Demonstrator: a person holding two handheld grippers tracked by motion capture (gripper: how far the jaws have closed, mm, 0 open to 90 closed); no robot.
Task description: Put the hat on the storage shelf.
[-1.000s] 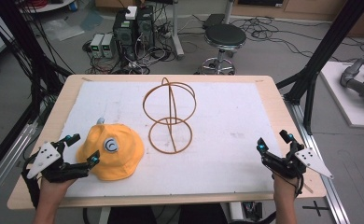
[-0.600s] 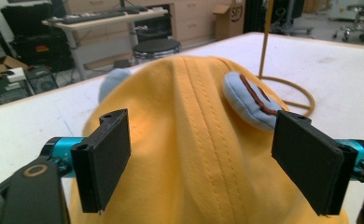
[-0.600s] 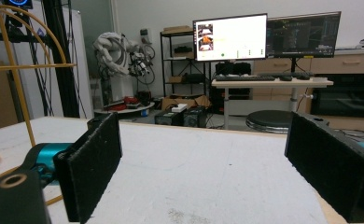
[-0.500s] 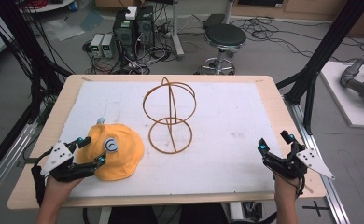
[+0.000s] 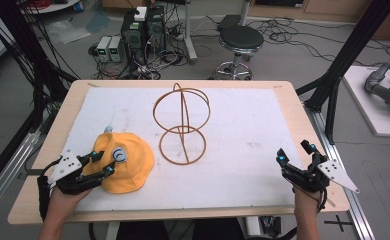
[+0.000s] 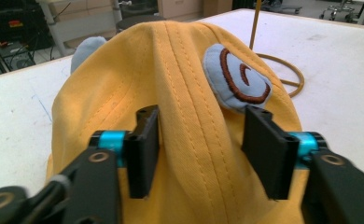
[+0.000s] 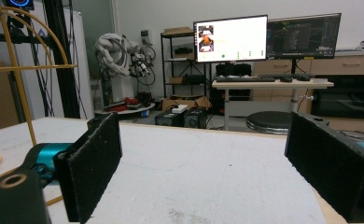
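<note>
A yellow cap [image 5: 125, 164] with a pale blue swirl patch [image 6: 236, 77] lies at the near left of the white mat. My left gripper [image 5: 102, 163] is open, its two jaws straddling the cap's near crown [image 6: 194, 140] on either side of a raised fold. A gold wire stand [image 5: 182, 122], a sphere on a ring base, rises at the middle of the mat; its base ring [image 6: 283, 74] lies just past the cap. My right gripper [image 5: 296, 153] sits open at the near right over bare mat, nothing between its jaws [image 7: 203, 168].
The white mat [image 5: 243, 125] covers a wooden table [image 5: 303, 107]. A stool [image 5: 240, 42], computer boxes and cables stand on the floor beyond the far edge. Black frame posts [image 5: 343, 55] flank the table. The wire stand's hoop [image 7: 17, 56] rises at the left of the right gripper view.
My left gripper has slid right and forward onto the cap, its jaws now around the cap's near side. The right gripper has stayed almost still.
</note>
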